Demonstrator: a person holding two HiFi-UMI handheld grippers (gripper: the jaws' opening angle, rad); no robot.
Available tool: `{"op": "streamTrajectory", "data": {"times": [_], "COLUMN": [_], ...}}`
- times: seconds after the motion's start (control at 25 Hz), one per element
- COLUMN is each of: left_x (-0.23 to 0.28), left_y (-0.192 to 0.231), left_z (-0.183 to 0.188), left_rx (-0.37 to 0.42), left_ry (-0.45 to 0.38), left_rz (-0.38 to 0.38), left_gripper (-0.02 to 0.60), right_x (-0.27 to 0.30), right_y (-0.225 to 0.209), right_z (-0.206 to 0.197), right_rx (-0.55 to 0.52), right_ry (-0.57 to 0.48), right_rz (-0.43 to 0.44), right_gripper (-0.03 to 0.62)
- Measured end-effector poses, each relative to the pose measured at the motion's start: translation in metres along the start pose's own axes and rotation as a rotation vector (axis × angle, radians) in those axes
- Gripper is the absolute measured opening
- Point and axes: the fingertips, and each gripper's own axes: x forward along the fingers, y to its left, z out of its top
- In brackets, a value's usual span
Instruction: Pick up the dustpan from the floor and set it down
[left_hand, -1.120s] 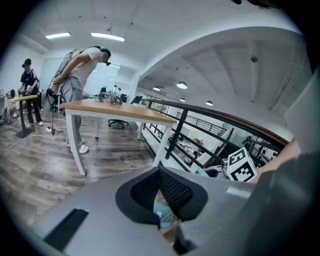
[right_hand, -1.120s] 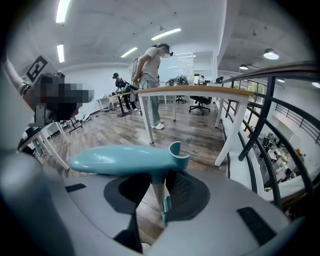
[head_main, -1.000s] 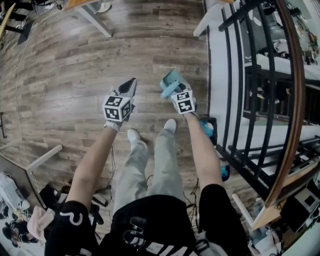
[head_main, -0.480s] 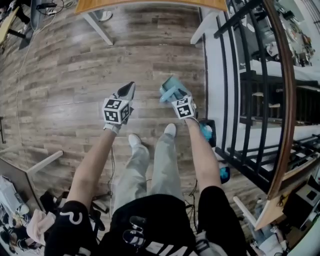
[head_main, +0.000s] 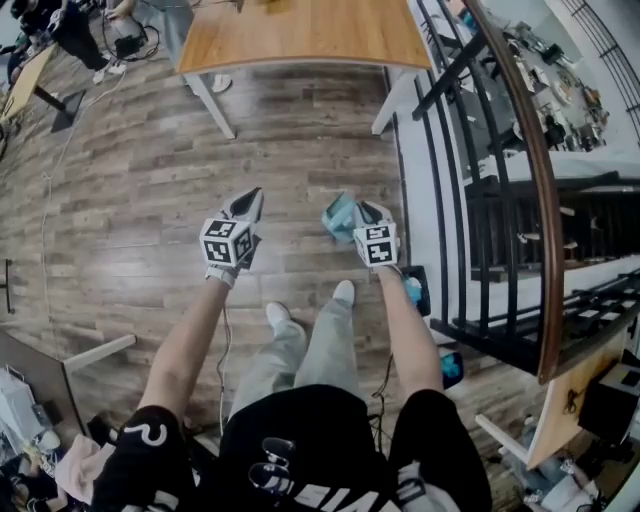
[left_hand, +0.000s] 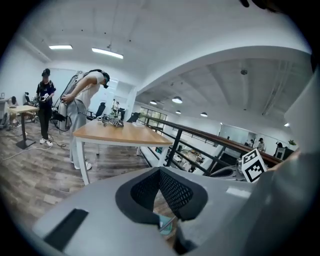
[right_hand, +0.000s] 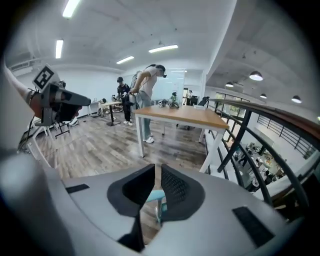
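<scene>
My right gripper (head_main: 363, 213) carries a teal dustpan (head_main: 340, 214) above the wooden floor, just left of the black railing. In the right gripper view the dustpan's thin teal handle (right_hand: 156, 196) sits between the black pads (right_hand: 172, 186), and the jaws are closing on it. My left gripper (head_main: 251, 199) hangs level with it, a short way to the left, its jaws shut to a point with nothing in them. In the left gripper view, part of the dustpan (left_hand: 166, 224) shows below the left gripper's (left_hand: 160, 173) pads.
A wooden table (head_main: 300, 35) with white legs stands ahead, and a person (left_hand: 82, 100) bends over it. The black stair railing (head_main: 448, 200) runs along the right. Blue objects (head_main: 414, 265) lie on the floor by the railing. The holder's feet (head_main: 343, 292) are below the grippers.
Both grippers have risen, and the dustpan has come up with the right one. The wooden table ahead has come further into view.
</scene>
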Motion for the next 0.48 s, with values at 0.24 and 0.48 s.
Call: {"op": "streamTrajectory", "data": {"times": [0.24, 0.48], "left_x": [-0.058, -0.111], "left_y": [-0.016, -0.028], "left_z": [0.055, 0.119], "left_rx": [0.065, 0.104], "left_ry": [-0.066, -0.141], "left_rz": [-0.036, -0.061], "left_gripper": [-0.002, -0.002], "right_x": [-0.064, -0.122], "right_y": [0.021, 0.044], "right_z": [0.085, 0.17], "right_rx": [-0.038, -0.003], "right_ry": [-0.141, -0.255], "right_rz": [-0.048, -0.031], "right_gripper": [-0.003, -0.005]}}
